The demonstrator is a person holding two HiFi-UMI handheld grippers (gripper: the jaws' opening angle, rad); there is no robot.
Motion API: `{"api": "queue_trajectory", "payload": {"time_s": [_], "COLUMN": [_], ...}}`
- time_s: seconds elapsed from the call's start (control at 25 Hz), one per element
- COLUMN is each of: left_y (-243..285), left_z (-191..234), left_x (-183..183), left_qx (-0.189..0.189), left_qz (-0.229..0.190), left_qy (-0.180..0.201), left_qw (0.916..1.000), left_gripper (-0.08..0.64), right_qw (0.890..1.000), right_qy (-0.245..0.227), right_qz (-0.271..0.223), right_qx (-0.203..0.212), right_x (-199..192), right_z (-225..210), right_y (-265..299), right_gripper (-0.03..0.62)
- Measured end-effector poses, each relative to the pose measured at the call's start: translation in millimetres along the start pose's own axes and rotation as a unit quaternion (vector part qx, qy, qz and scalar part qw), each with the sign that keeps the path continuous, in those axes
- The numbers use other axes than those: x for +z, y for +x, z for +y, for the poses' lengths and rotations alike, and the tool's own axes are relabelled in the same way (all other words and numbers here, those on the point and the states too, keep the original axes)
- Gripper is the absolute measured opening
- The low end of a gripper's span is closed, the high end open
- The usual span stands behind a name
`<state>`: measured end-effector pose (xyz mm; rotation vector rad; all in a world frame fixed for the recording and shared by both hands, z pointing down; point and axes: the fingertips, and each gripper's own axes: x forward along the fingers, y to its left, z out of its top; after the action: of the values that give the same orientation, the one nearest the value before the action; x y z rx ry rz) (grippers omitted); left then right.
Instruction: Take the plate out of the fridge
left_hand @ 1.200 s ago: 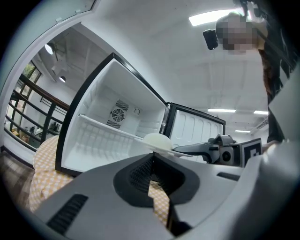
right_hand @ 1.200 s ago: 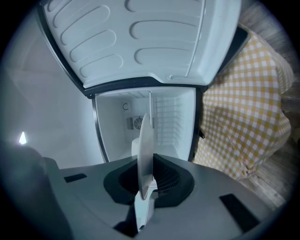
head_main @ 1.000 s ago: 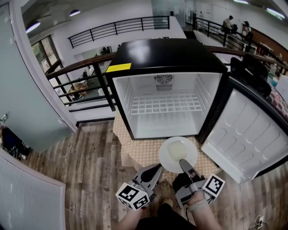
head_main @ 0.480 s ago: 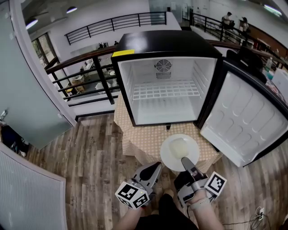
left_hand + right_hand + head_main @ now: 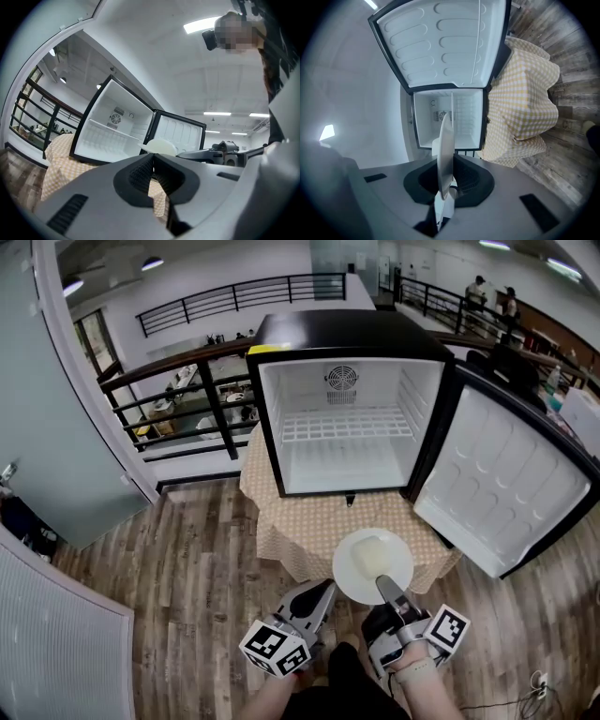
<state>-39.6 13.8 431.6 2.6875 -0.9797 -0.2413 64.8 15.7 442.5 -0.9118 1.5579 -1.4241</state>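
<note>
**A:** Where is the plate (image 5: pixel 372 563) now?

**B:** Out of the fridge (image 5: pixel 349 334), straight in front of its open mouth and well clear of it. In the head view it lies over the front edge of the checked table (image 5: pixel 305 526) that the fridge stands on. How high above the cloth it hangs, I cannot tell.

**A:** Who has it?

**B:** The right tongs (image 5: pixel 382 583) are clamped on its rim, on the side farthest from the fridge. The right gripper view shows the plate edge-on, pinched between the two pads. So the plate reaches from those tongs toward the fridge, face up and roughly level.

**A:** And the left tongs (image 5: pixel 327 591)?

**B:** They are together and empty, with the pads meeting on nothing in their own view. They sit just beside the plate, on the side away from the fridge door (image 5: pixel 497 484), and do not touch it.

**A:** Anything left inside?

**B:** Only the bare wire shelf (image 5: pixel 345 425).

**A:** What does the coming move turn on?

**B:** I'd judge the taking-out is as good as done. What counts next is that all the plate's weight hangs ahead of a single rim grip. If it is to be set down, the free cloth lies between the plate and the fridge, so the right hand would go forward and lower. The left hand is close enough to steady the rim on its side if the plate tips.
</note>
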Motion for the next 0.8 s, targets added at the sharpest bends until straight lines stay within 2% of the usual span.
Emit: {"api": "queue_trajectory", "payload": {"time_s": [0.8], "left_y": [-40.1], "left_z": [-21.5], "left_x": [-3.2], "left_qx": [0.004], "left_qz": [-0.011], "left_qy": [0.004], "left_qw": [0.9999], "left_gripper": [0.009], "right_qw": [1.0], "right_qy": [-0.002], "right_qz": [0.003], "right_qx": [0.002], "right_x": [-32.7], "right_z": [0.2], "right_y": [-37.7], "right_gripper": [0.049]}}
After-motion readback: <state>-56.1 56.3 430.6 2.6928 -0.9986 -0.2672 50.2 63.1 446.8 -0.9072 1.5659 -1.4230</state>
